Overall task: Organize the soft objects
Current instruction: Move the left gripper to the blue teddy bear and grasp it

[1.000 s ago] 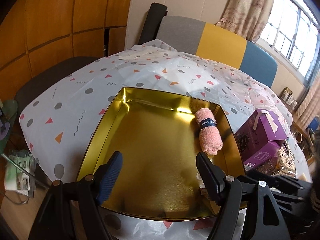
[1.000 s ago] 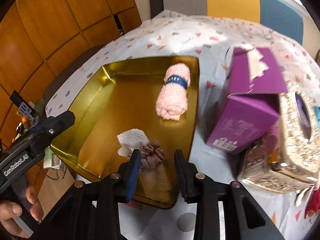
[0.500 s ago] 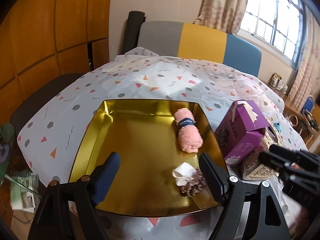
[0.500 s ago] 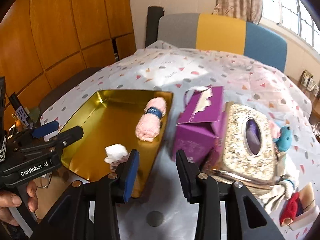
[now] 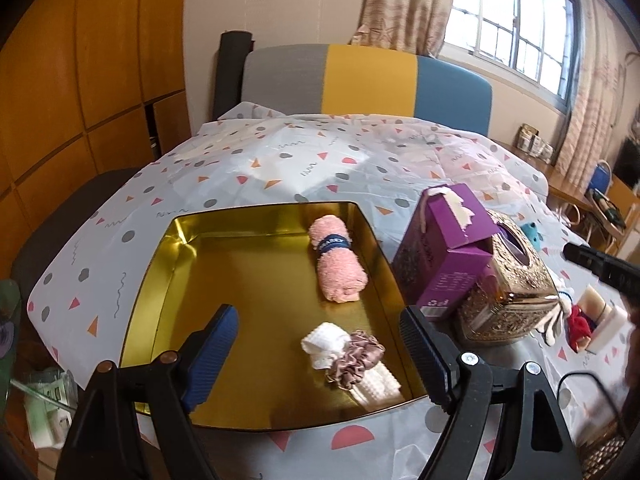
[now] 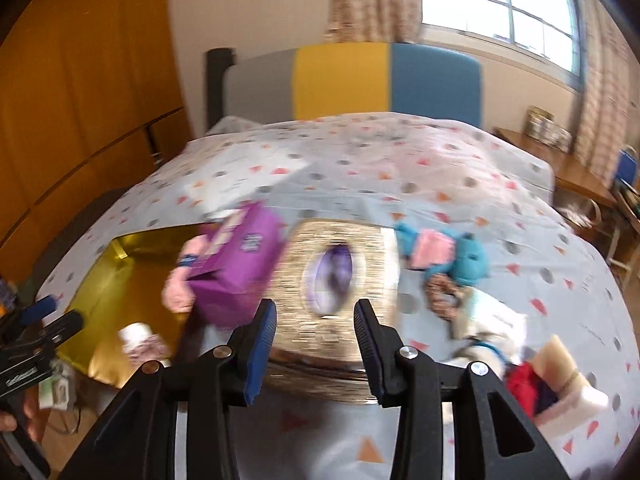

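Observation:
A gold tin tray (image 5: 224, 240) on the table holds a rolled pink towel (image 5: 338, 266), a white waffle cloth (image 5: 326, 344) and a mauve scrunchie (image 5: 358, 360). My left gripper (image 5: 320, 348) is open and empty, hovering over the tray's near edge. My right gripper (image 6: 314, 338) is open and empty, raised above the gold tissue box (image 6: 332, 280); this view is blurred. To the right lie a teal and pink plush toy (image 6: 444, 254), a brown scrunchie (image 6: 442, 294) and a red soft item (image 6: 524, 380).
A purple carton (image 5: 444, 252) stands between the tray and the gold tissue box (image 5: 508, 292). A white box (image 6: 576, 392) sits by the red item. The table (image 5: 320, 160) has a patterned cloth. A grey, yellow and blue chair back (image 5: 360, 80) stands behind it.
My right gripper has let go of the mauve scrunchie in the tray, lifted and swung right over the tissue box. My left gripper has pulled back and up.

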Tool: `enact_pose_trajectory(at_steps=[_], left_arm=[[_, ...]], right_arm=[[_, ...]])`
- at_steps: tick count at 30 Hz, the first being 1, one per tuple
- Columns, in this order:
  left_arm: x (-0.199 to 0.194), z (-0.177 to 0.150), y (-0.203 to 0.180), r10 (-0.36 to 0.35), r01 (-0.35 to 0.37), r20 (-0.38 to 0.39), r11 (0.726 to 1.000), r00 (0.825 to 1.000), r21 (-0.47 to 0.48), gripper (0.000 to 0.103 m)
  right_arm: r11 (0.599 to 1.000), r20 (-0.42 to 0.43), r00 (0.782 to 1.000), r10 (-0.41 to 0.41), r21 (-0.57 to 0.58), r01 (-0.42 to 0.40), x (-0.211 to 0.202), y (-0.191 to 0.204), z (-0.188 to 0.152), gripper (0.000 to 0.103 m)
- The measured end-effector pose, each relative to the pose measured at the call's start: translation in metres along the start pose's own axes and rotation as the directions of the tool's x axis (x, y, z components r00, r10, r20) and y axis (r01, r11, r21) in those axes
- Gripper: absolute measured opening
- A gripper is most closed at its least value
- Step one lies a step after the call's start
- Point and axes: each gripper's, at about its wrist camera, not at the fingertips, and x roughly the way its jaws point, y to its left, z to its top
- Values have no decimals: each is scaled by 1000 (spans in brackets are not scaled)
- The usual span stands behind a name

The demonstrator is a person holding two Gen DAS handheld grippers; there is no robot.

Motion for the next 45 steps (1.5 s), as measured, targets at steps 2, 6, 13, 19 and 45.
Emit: enact_pose_trajectory(at_steps=[2,6,13,19,45], left_arm=[[0,1,-5,-9,9,1,1000,1000,20,83],[-4,8,-12,-40,40,20,998,999,38,83],[-12,32,-40,-123,117,43,986,991,119,83],[-11,64,-87,-220,210,25,956,975,205,83],[183,111,-384,-175,355,-372,792,911,497,60]], right_arm=[[999,6,1000,-30,43,30,-3,-20,1,40],[986,15,993,-117,121,114,-9,-64,5,40],[917,-23,960,-281,289,275,-7,-157,0,41],[858,-79,938,-337,384,341,8,-212,-23,41],[691,-41,976,-212,700,179,-15,-272,-49,42]])
